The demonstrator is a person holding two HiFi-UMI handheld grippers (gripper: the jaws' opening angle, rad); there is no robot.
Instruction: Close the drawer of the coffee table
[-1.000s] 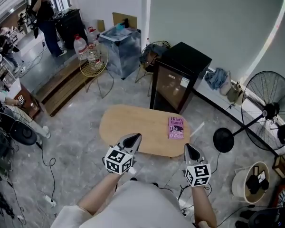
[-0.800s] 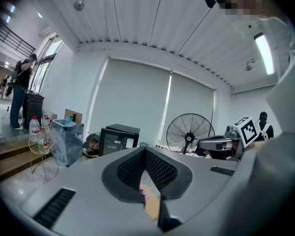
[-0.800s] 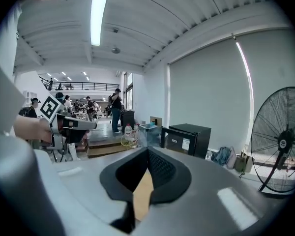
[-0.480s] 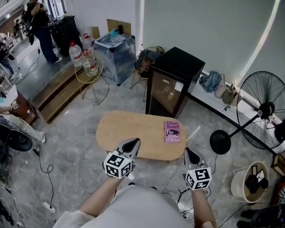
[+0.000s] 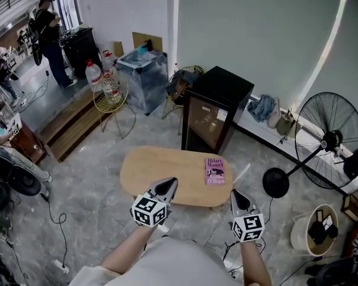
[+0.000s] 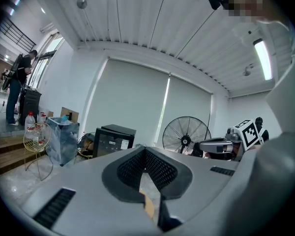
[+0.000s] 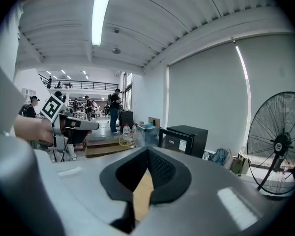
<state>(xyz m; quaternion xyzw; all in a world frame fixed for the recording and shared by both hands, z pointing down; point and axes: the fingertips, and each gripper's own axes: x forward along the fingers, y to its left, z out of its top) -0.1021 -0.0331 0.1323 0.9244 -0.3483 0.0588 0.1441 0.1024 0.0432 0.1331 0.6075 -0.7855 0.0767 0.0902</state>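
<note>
Head view looks down on the oval coffee table point(image 5: 161, 168), just ahead of the person; its drawer is hidden from above. Left gripper point(image 5: 169, 183) and right gripper point(image 5: 236, 193) hover at the near edge, jaws together on nothing. This looks like the approach: next, a closed tip must drop below the top and push the drawer in

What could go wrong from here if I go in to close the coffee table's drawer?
The drawer is not visible under the coffee table, so the reach may be blind. The book lies near the right gripper; a bump could shift it. Loose cables cross the floor nearby, a possible trip hazard.
</note>
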